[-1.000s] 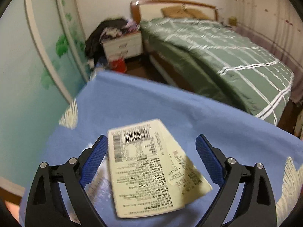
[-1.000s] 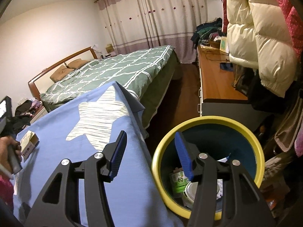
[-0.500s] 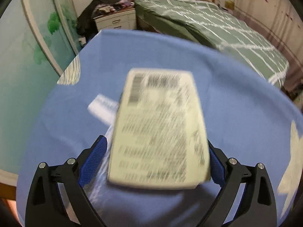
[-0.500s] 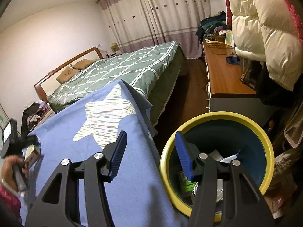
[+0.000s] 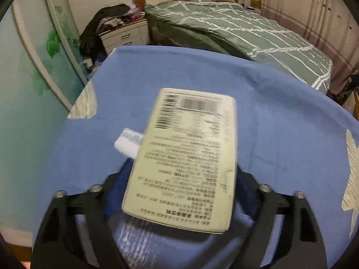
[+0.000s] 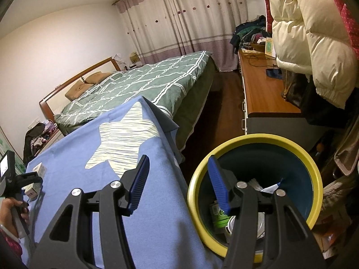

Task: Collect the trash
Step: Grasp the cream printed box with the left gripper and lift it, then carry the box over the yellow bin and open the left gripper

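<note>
A cream box printed with barcodes and small text fills the middle of the left wrist view, over the blue cloth. My left gripper is closing on it; both blue pads sit against its long sides. Behind it lies a white and blue wrapper. In the right wrist view my right gripper stands open with nothing between its fingers, over the table's edge beside the yellow-rimmed bin. Trash lies in the bin. At far left a hand holds the left gripper.
A second small box lies on the blue cloth near the left gripper. The green bed stands beyond the table, a wooden dresser to the right, and a puffy cream coat hangs above it. A nightstand holds piled clothes.
My left gripper came forward and down over the cream box and its jaws narrowed onto the box's sides. The right gripper stayed by the bin, still open.
</note>
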The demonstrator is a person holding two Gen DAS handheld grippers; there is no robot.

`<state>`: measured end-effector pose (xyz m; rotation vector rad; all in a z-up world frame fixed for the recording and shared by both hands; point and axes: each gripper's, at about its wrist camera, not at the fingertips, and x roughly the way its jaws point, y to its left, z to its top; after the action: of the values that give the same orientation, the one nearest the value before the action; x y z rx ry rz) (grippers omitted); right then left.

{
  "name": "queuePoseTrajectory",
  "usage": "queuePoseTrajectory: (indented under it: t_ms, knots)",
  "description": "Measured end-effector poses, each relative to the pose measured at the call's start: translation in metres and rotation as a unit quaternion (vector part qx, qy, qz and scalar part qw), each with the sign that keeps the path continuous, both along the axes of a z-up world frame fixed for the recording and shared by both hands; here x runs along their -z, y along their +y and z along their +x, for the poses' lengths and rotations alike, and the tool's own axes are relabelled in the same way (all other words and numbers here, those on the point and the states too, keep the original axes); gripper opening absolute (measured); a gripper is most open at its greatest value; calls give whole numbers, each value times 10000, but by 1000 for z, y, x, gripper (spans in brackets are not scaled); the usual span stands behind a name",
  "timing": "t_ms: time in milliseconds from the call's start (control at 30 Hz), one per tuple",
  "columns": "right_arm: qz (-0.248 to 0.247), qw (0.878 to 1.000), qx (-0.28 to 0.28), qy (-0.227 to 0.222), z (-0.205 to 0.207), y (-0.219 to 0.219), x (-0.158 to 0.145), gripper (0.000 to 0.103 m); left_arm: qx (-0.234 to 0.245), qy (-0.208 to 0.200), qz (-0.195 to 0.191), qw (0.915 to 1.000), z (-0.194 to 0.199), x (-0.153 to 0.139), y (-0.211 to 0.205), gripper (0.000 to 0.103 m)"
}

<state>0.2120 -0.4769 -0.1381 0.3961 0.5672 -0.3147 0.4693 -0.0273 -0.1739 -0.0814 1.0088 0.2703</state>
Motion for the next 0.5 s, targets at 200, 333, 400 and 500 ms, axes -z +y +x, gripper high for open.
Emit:
queuePoseTrajectory:
  t_ms: [200,333,400,500]
  knots:
    - [19,9999,-17,-134,-5,0,-2,52,443,-26,142,9989,-10,-4,-11,73]
    - [45,9999,-97,-94,-10,-3,0,52,742,-109,40,9972,-30,-12,-27,72]
    - [27,9999,-108,-67,-20,-8,-1,52,943,-237,39,9953,-40,-20,-40,72]
    - [-55,9999,-121,-32,-30,-11,-2,52,1260,-463,55,9909,-57,-34,-67,72]
